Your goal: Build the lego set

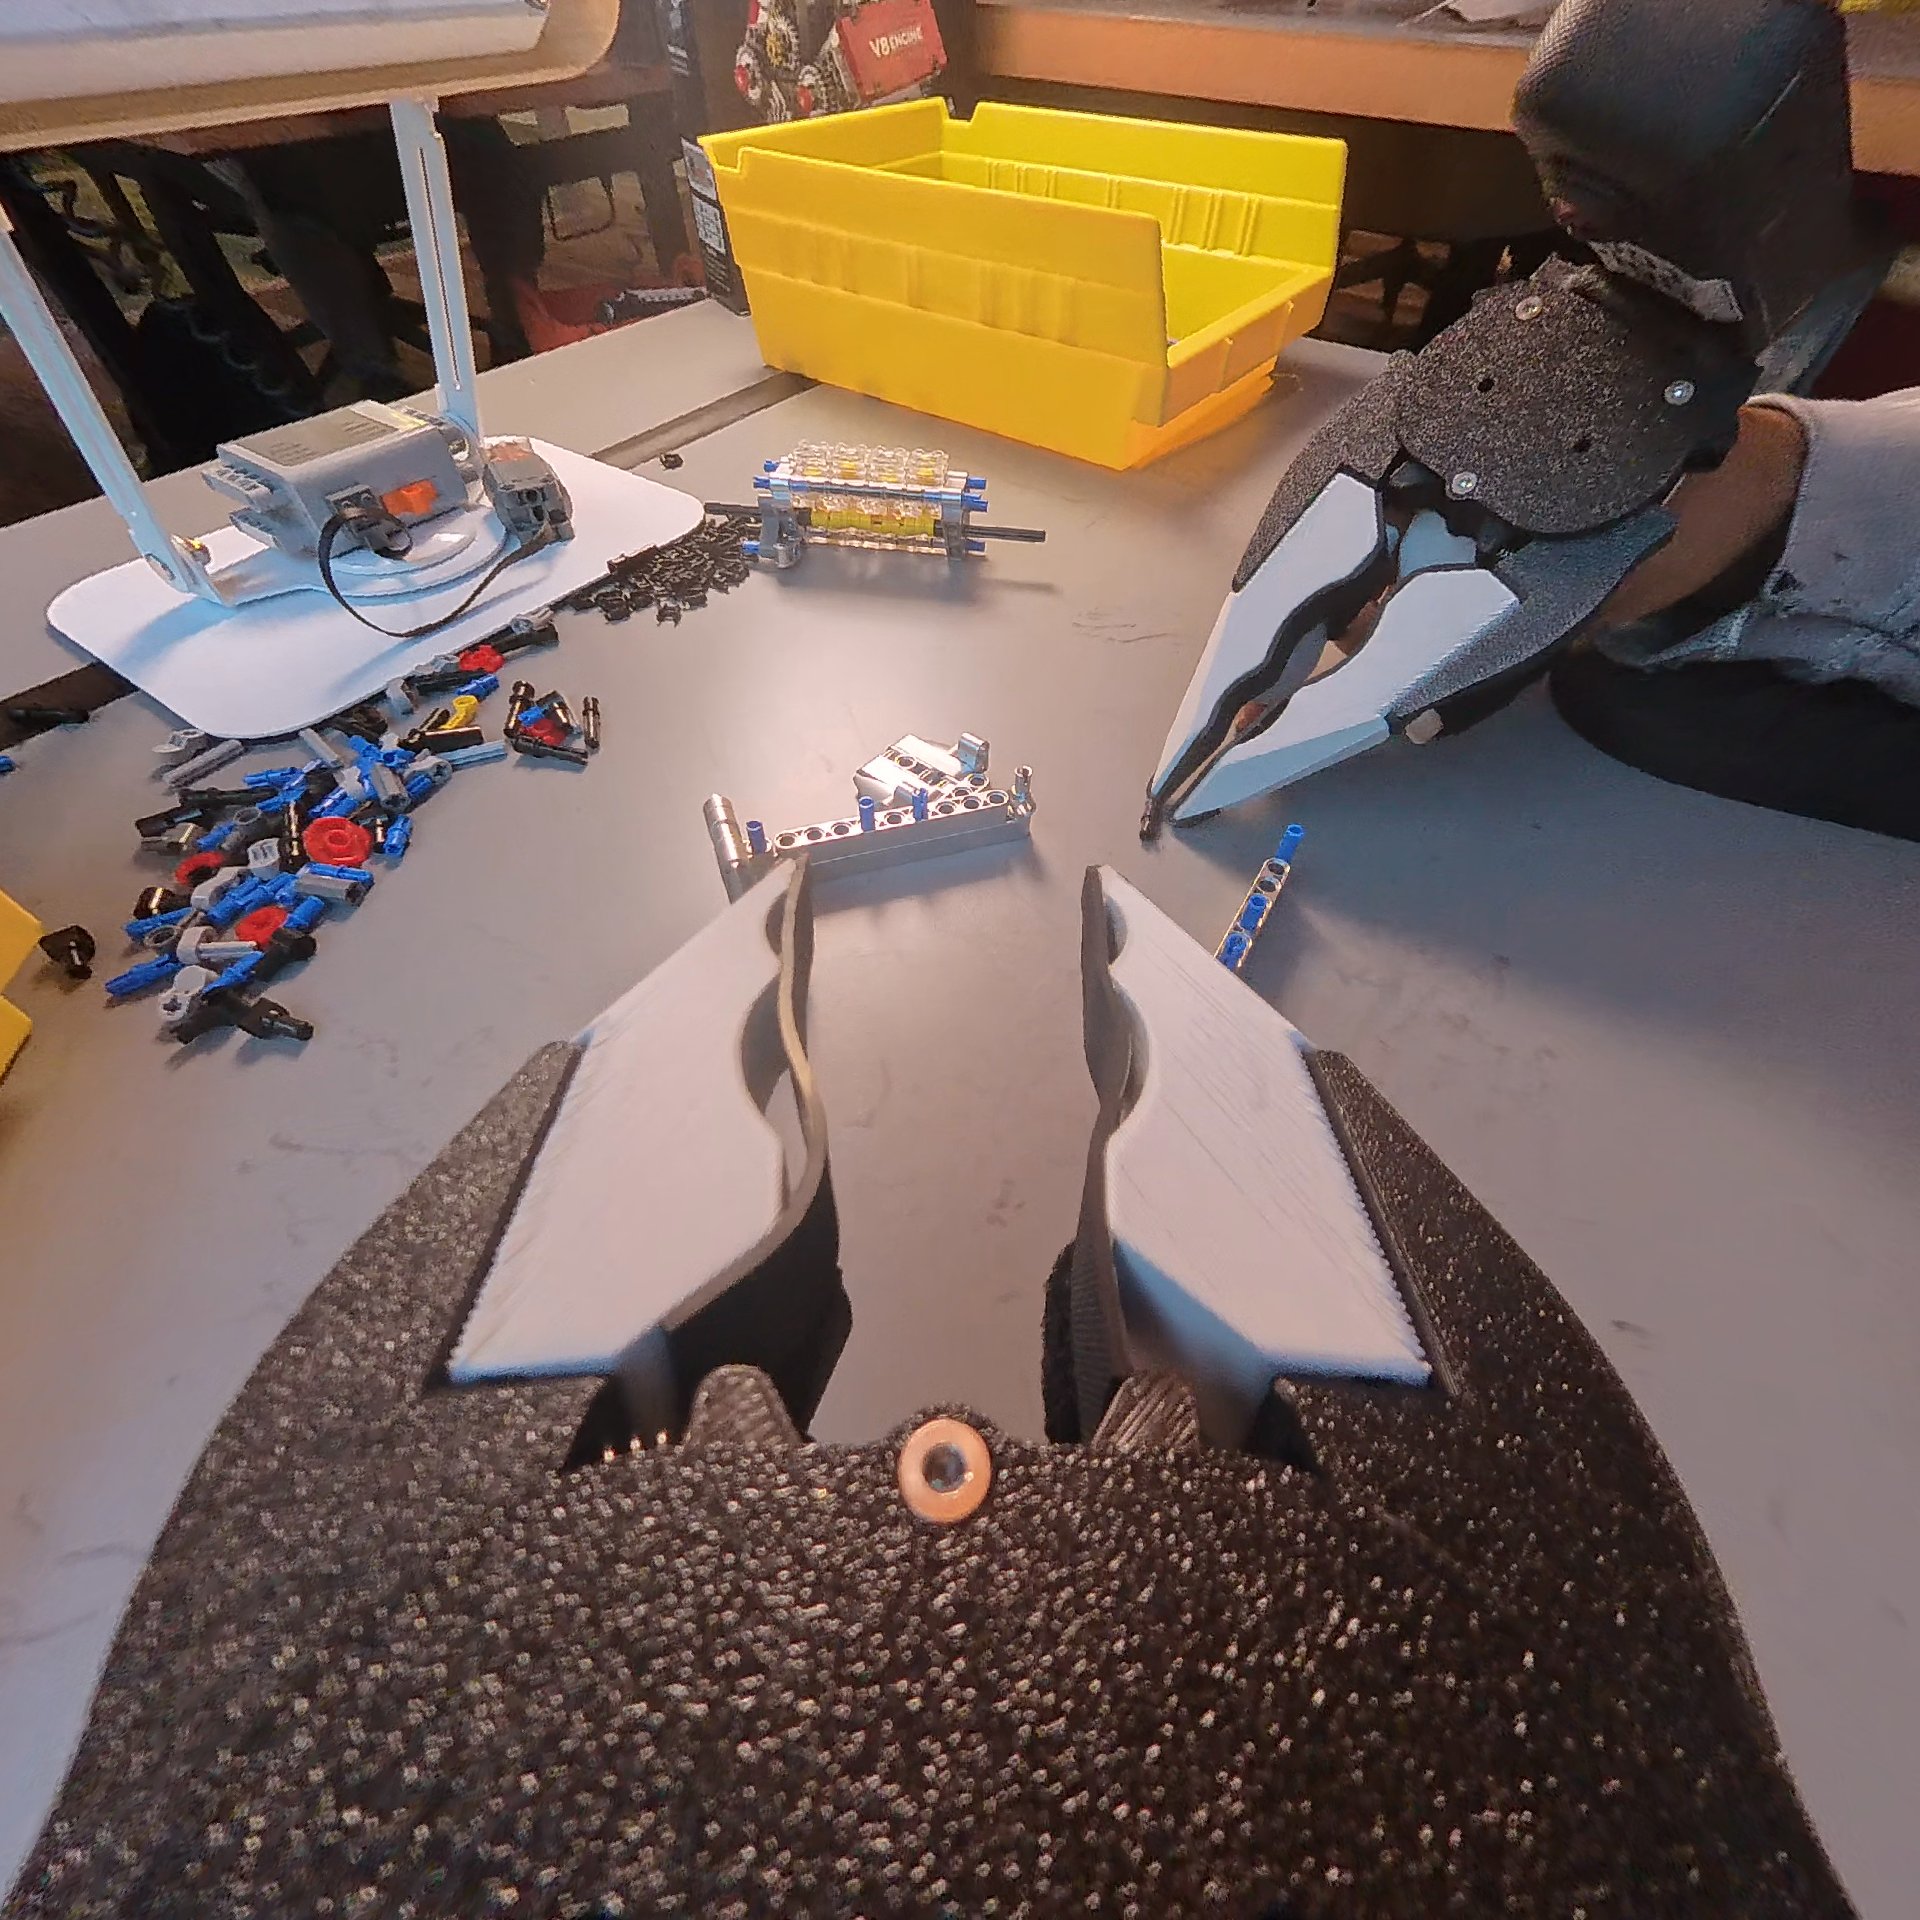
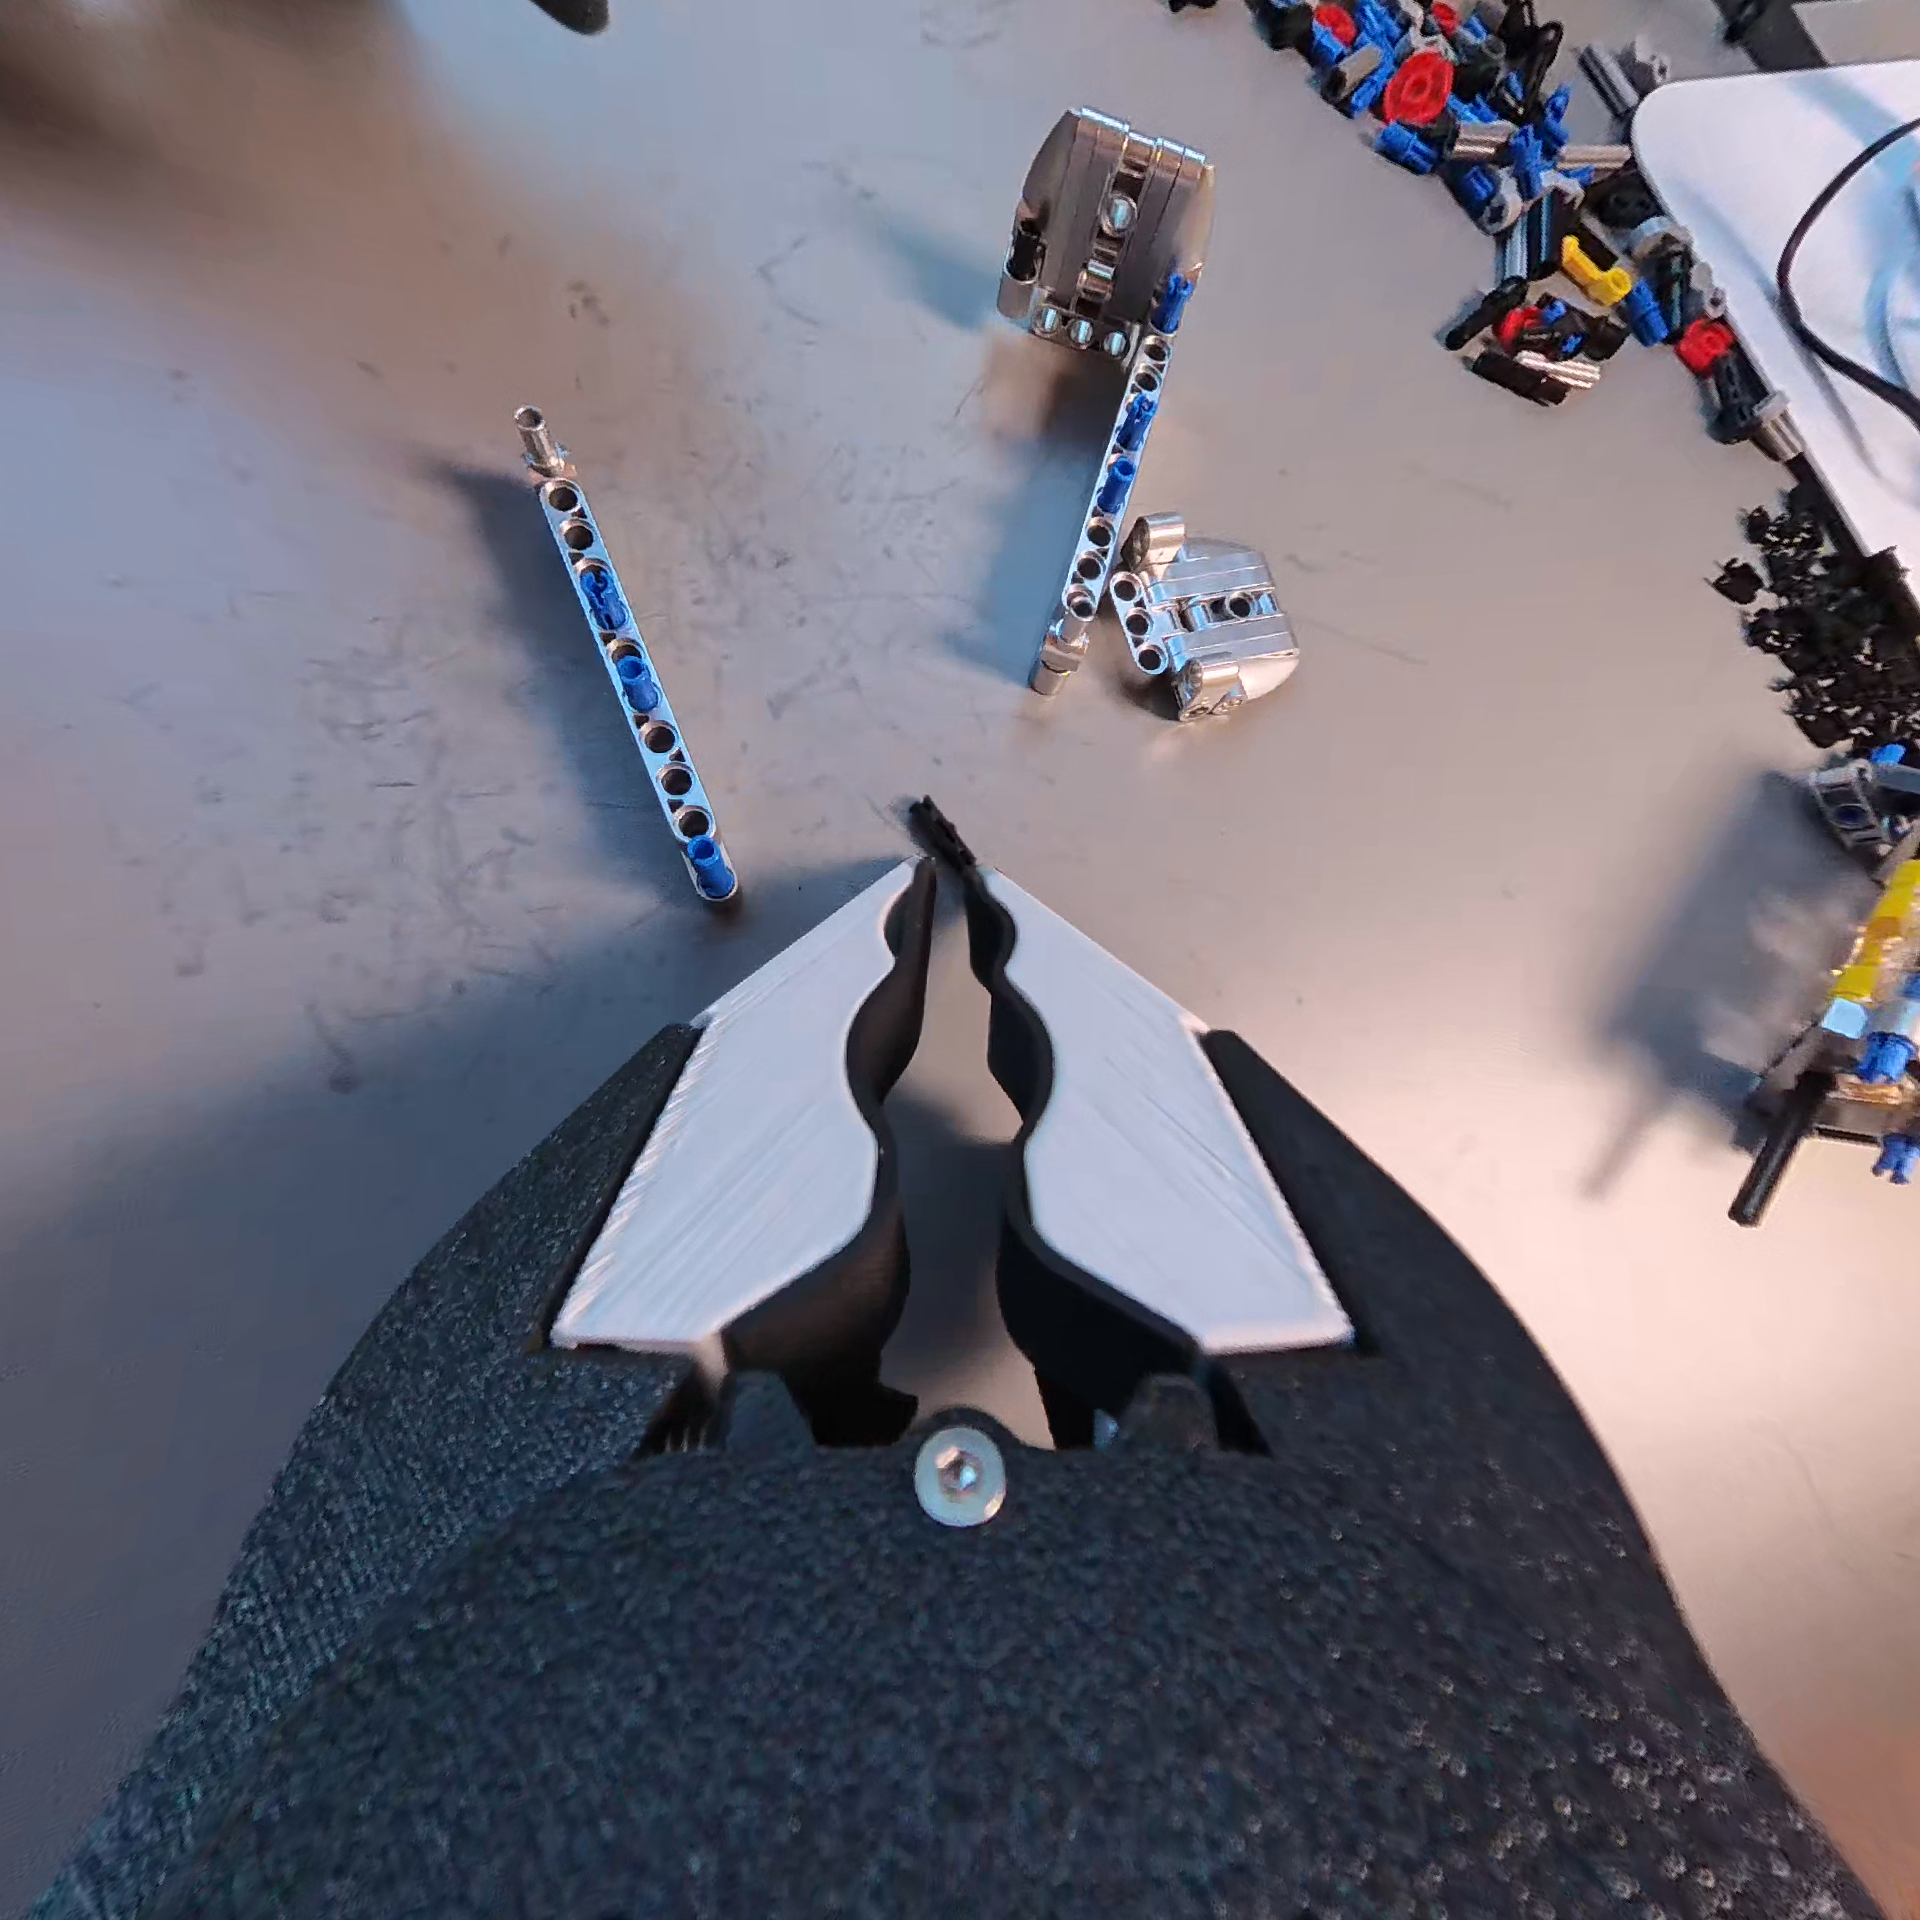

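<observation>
While the right hand-held gripper (image 2: pixel 943 868) pinches a small black pin (image 2: pixel 940 828) at its very tips, near the table (image 1: pixel 1455 1143) middle, the left hand-held gripper (image 1: pixel 940 883) stands wide, empty, just before the grey beam assembly (image 1: pixel 894 826). Risk: pin slips out, since grip is v. shallow.

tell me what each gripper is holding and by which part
Right gripper pinches a small black pin by one end at its fingertips. Left gripper is open, holding nothing.
</observation>
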`<state>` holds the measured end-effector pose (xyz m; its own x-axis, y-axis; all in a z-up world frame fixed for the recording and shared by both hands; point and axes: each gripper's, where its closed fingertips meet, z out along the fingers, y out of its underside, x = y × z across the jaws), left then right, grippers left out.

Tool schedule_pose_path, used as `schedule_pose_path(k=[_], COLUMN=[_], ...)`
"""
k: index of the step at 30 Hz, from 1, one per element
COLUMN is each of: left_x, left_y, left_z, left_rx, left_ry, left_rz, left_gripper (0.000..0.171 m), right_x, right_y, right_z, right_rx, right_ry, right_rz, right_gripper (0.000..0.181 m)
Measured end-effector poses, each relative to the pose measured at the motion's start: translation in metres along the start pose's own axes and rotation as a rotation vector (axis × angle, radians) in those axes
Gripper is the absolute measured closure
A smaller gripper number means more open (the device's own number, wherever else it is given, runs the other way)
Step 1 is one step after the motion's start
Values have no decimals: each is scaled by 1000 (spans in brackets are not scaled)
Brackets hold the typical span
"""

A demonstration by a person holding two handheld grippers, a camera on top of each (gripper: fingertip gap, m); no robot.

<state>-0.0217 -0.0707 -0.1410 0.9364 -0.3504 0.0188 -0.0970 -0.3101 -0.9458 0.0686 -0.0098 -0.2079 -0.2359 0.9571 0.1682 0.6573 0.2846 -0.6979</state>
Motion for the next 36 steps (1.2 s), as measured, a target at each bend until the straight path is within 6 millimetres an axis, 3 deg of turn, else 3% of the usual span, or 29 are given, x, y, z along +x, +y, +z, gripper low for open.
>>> schedule_pose_path(k=[5,12,17,23,25,31,36], left_x=[-4,-4,21,62,62,64,50], left_y=[9,13,16,38,48,64,65], left_z=[4,5,9,11,16,21,17], left_rx=[-48,-72,-92,-210,-270,-377,-367], left_ry=[-15,-15,120,292,282,291,238], left_rz=[-12,-13,20,165,184,192,228], left_gripper=[123,124,131,135,138,165,164], right_x=[5,46,31,23,22,16,3], right_y=[4,37,-11,-36,-36,-42,-44], right_z=[-2,-29,-16,24,31,27,17], right_rx=[-18,-57,105,51,21,51,116], right_ry=[37,167,80,25,11,17,-69], right_rz=[-2,142,99,11,16,-16,-16], right_gripper=[181,181,156,161,173,175,175])
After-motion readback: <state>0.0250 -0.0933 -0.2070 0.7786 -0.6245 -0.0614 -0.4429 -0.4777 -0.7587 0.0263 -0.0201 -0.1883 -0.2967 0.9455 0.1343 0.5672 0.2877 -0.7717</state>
